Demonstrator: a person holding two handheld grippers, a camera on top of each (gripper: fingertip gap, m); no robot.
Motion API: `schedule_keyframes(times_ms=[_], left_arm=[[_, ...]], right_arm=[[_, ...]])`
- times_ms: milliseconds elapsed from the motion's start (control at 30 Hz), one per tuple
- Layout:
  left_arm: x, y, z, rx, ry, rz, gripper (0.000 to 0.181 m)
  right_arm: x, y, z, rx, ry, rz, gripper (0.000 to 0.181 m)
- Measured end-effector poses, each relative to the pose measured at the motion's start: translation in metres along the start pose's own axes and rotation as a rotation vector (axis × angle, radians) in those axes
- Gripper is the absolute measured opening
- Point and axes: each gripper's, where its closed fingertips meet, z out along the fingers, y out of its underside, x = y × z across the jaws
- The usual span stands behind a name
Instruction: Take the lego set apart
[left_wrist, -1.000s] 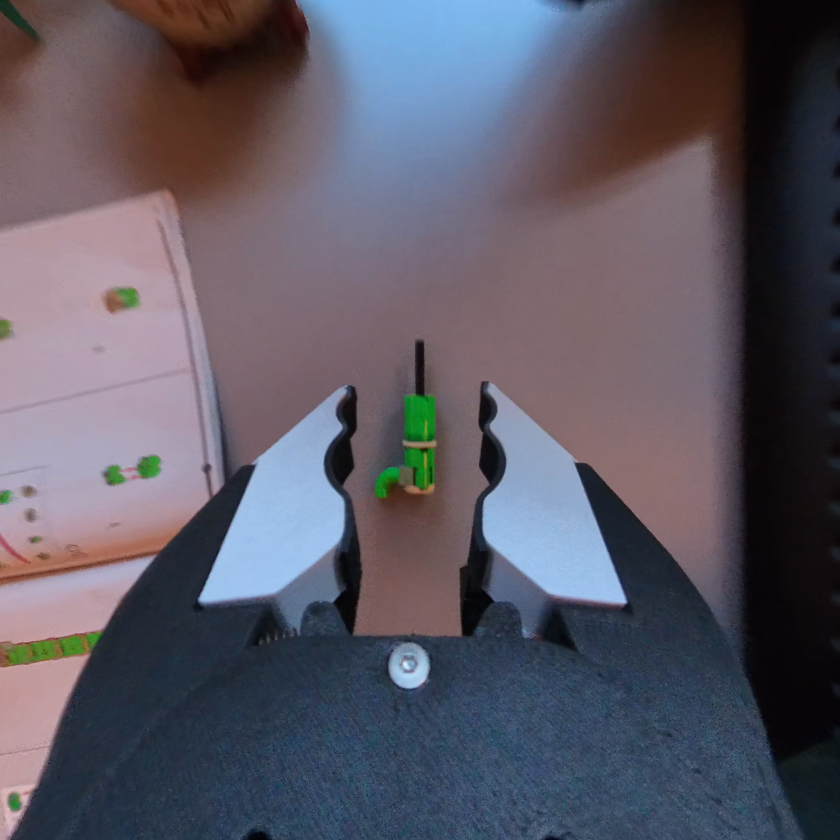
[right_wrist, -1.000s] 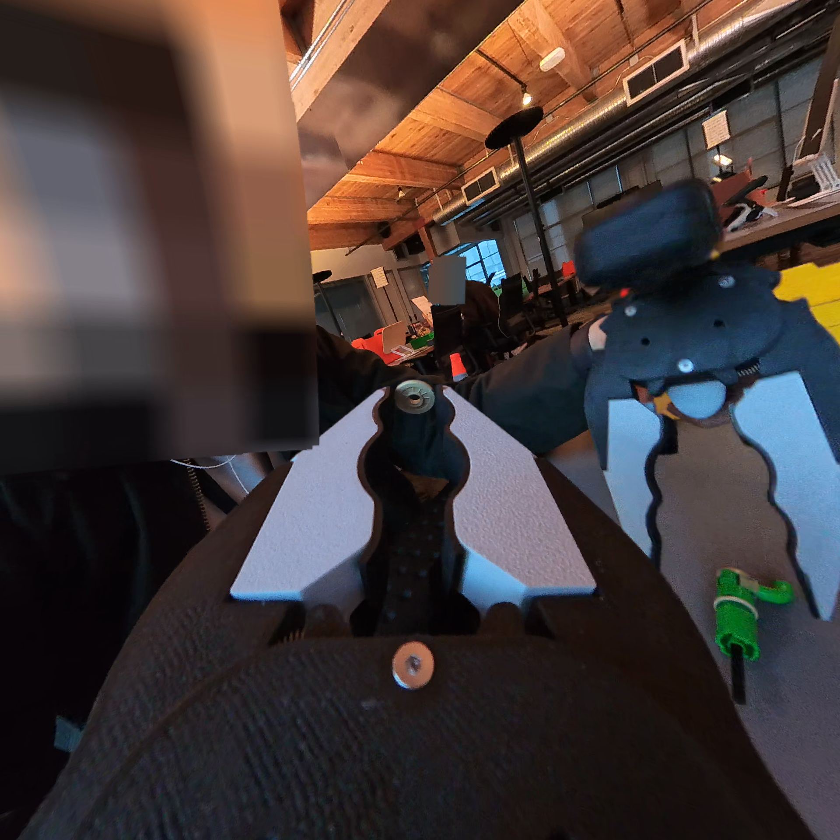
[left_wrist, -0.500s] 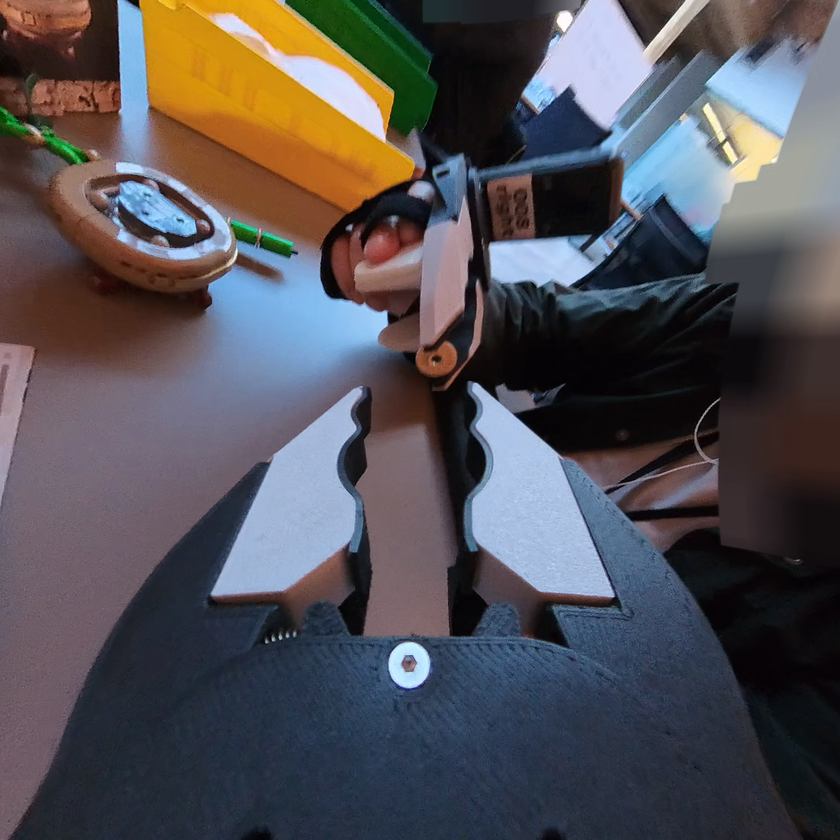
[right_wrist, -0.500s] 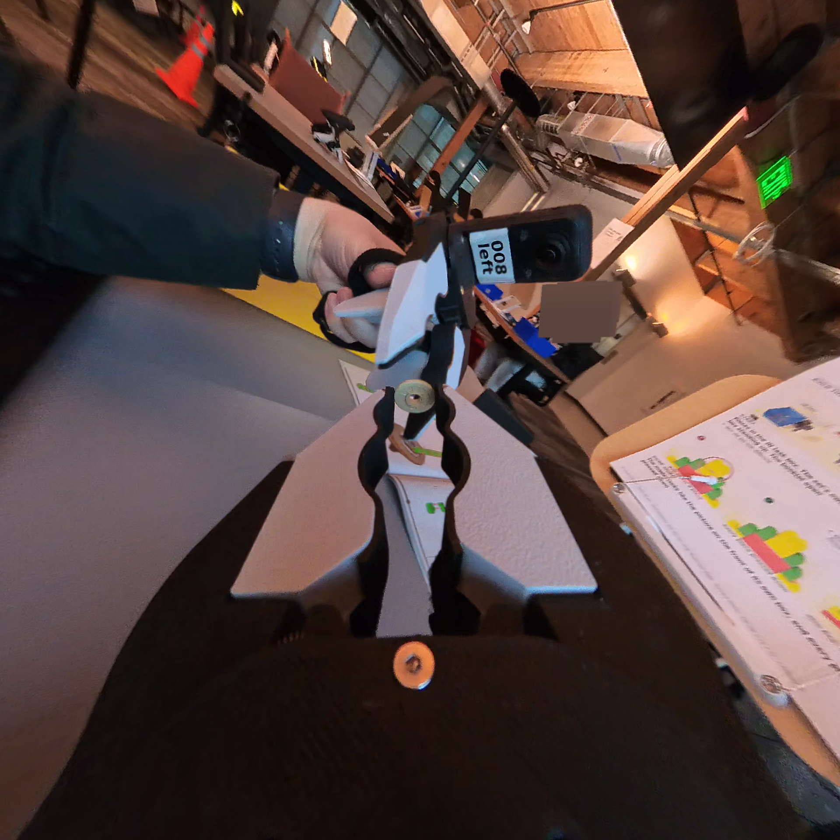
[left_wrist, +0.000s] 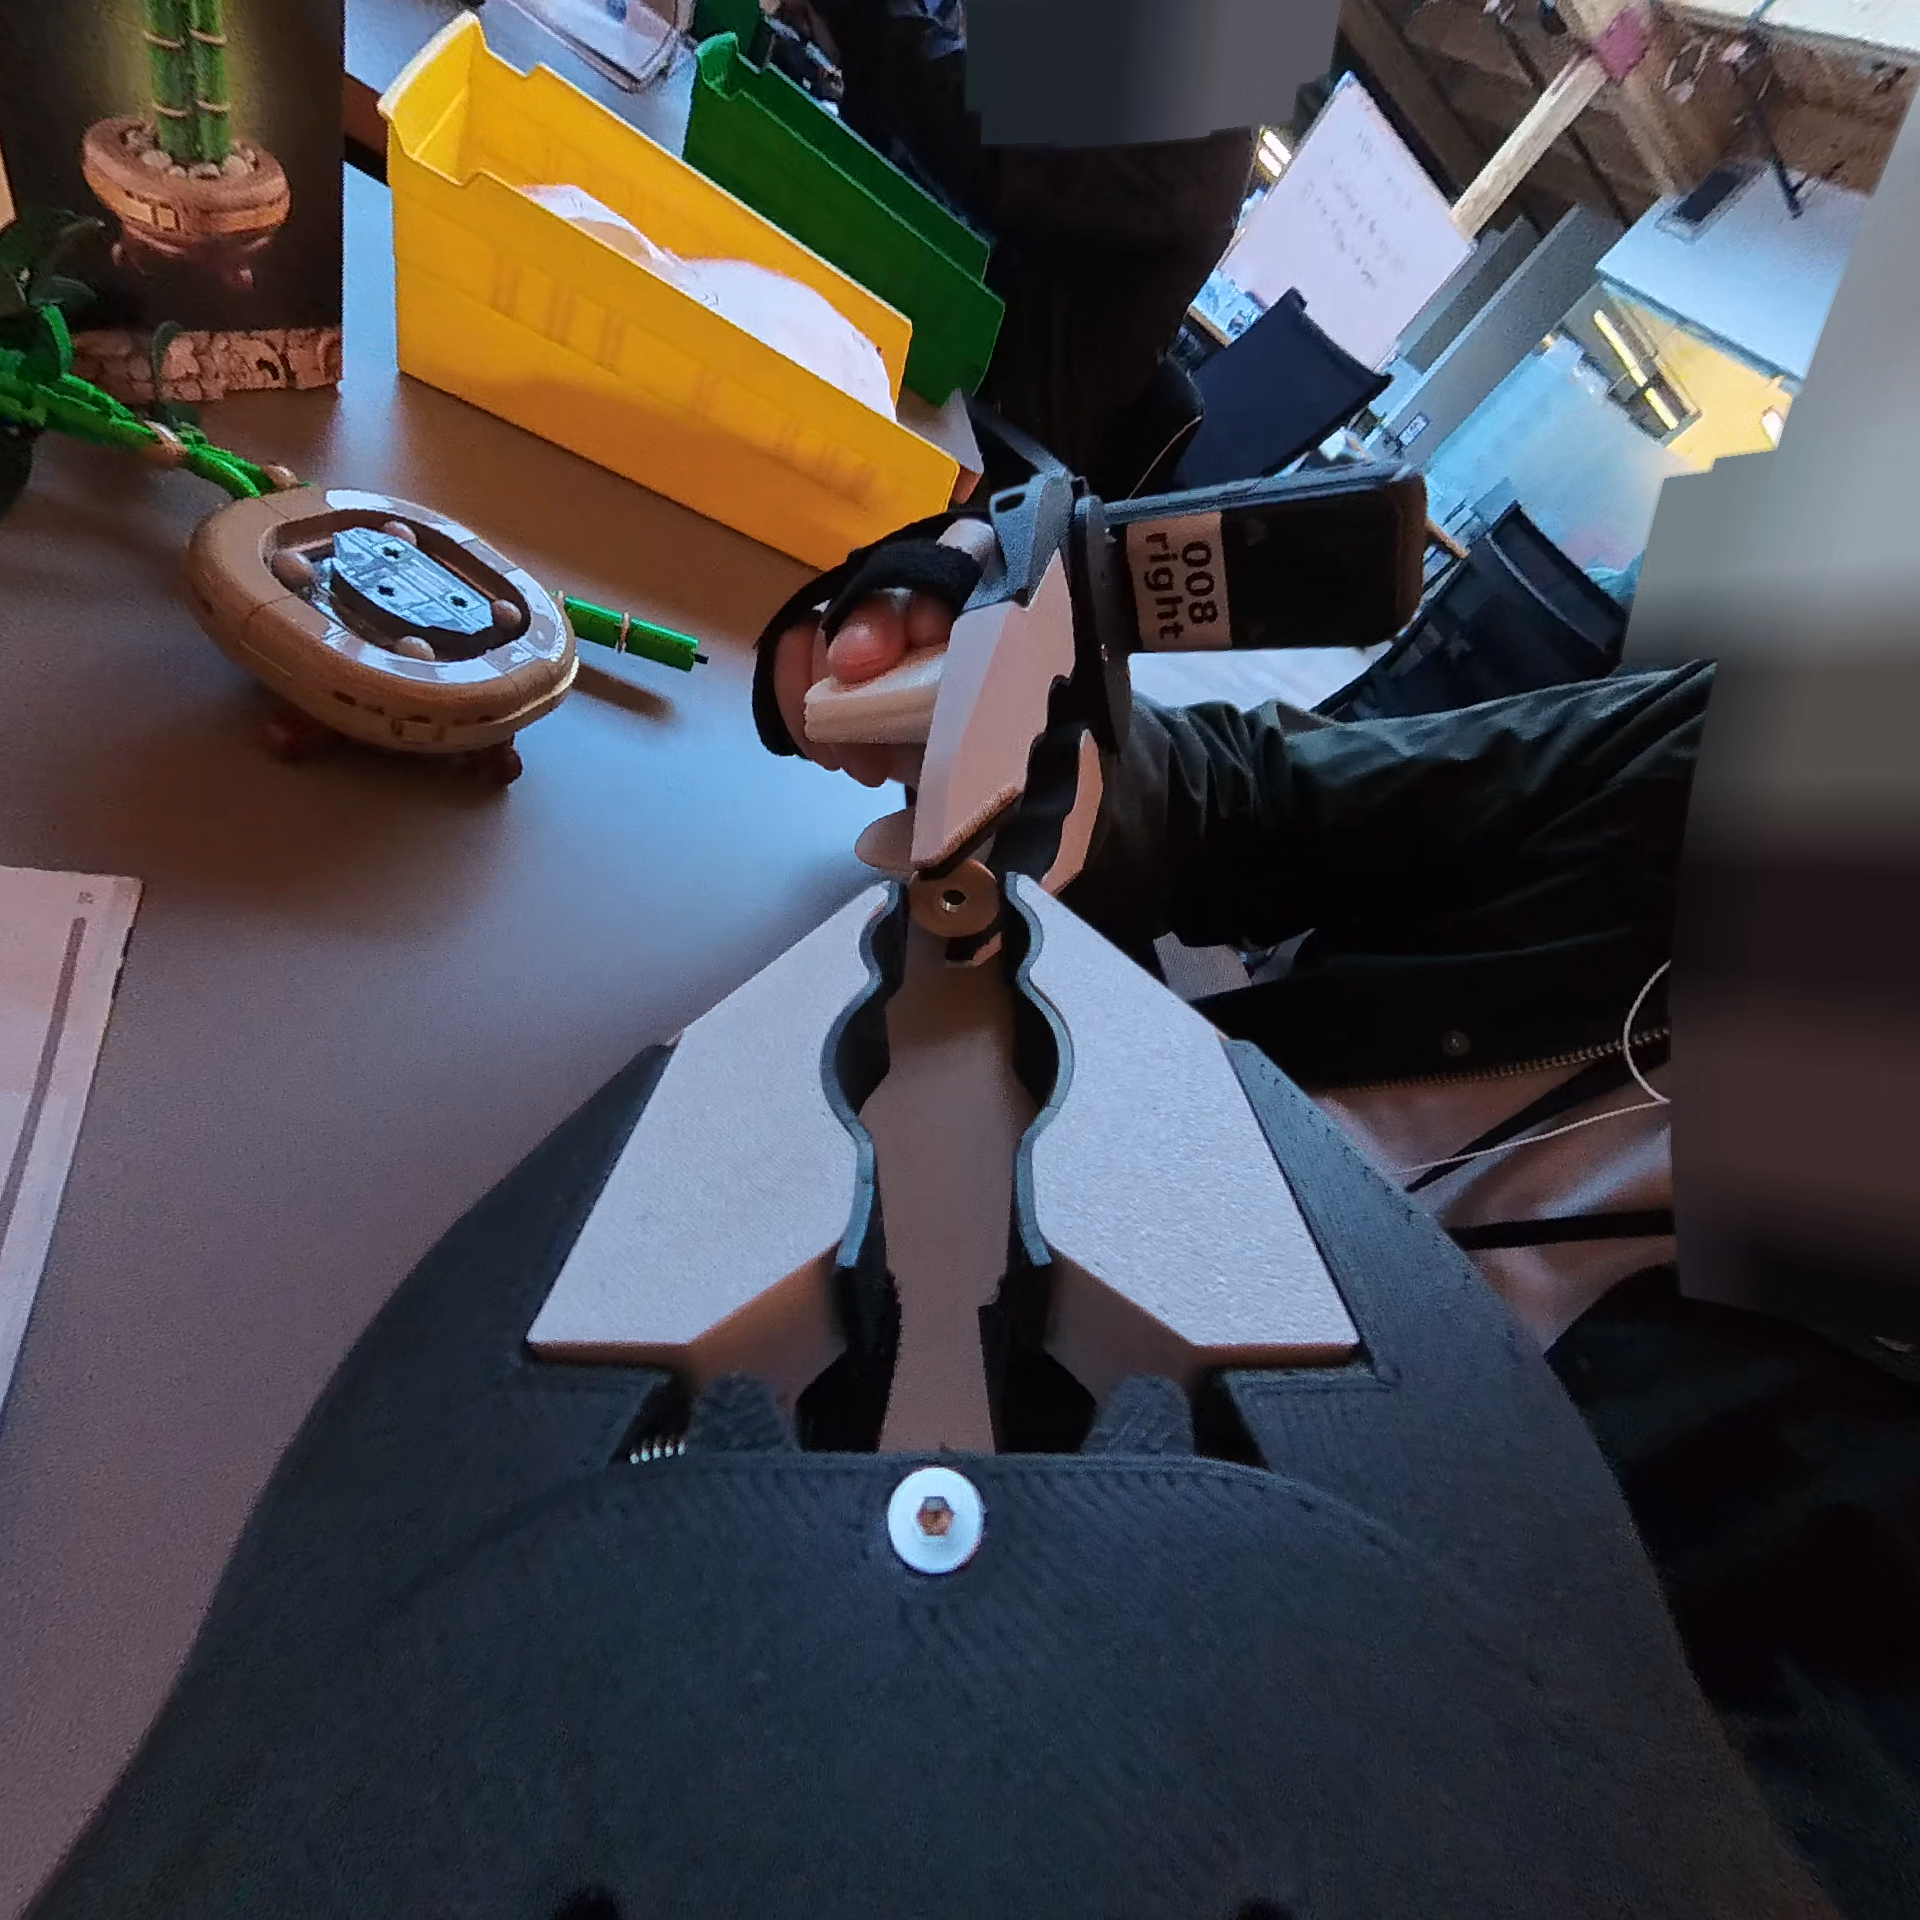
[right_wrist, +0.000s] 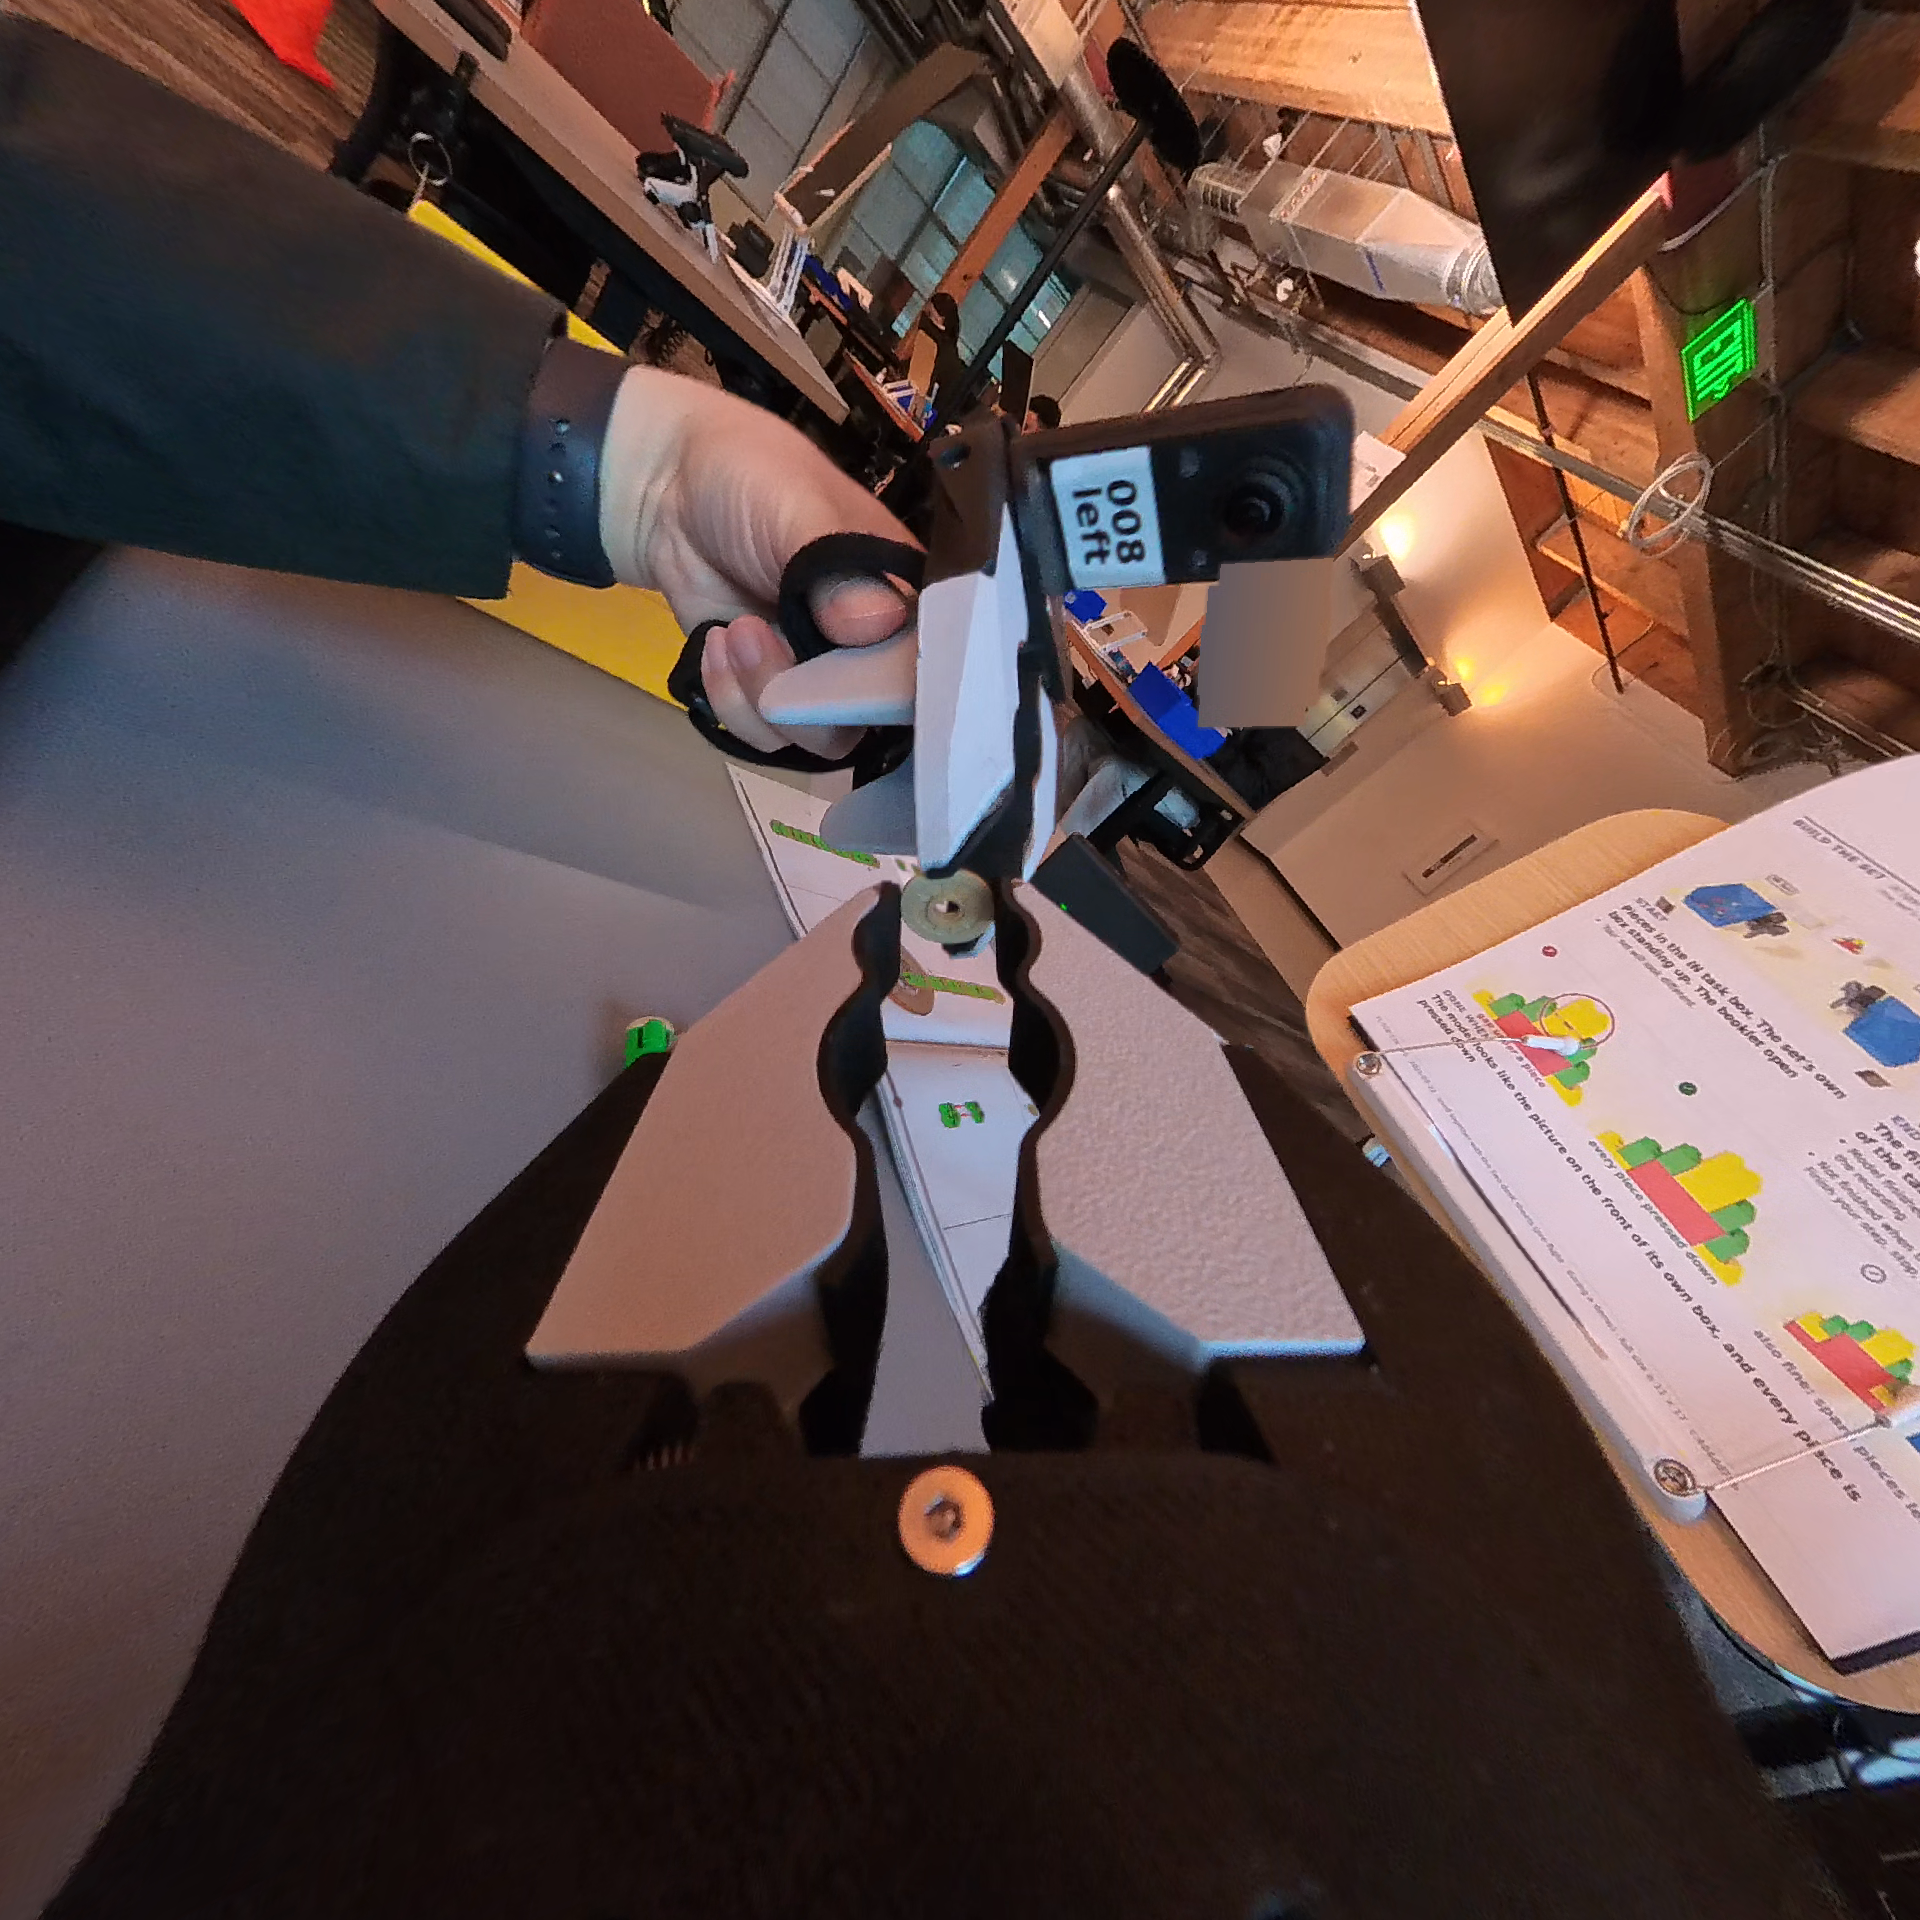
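Two tools meet tip to tip above the table, lego set waiting.

The left tool and right tool face each other, each with fingers slightly spread around the other's tip and its brass washer, gripping no lego; likely an alignment touch before work. Ahead-left of the left tool sit the tan lego base and a green stem piece. Another green piece lies just left of the right tool's fingers.
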Motion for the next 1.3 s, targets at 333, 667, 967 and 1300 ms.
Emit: schedule_keyframes(times_ms=[333,667,967,1300], left_arm=[[-0.005,0.004,-0.01,-0.059,-0.096,0.092,0.016],[0.001,0.099,-0.352,-0.367,-1.639,-0.208,0.016],[-0.025,0.195,-0.411,-0.161,-1.649,-0.709,0.016],[-0.026,0.154,-0.4,-0.111,-1.679,-0.623,0.042]], right_arm=[[0.005,-0.002,0.001,0.031,0.052,0.002,0.036],[0.005,0.033,0.01,-0.085,0.025,0.109,0.037],[-0.024,0.053,0.02,-0.183,-0.123,0.198,0.044],[-0.073,0.099,0.022,-0.366,-0.385,0.479,0.048]])
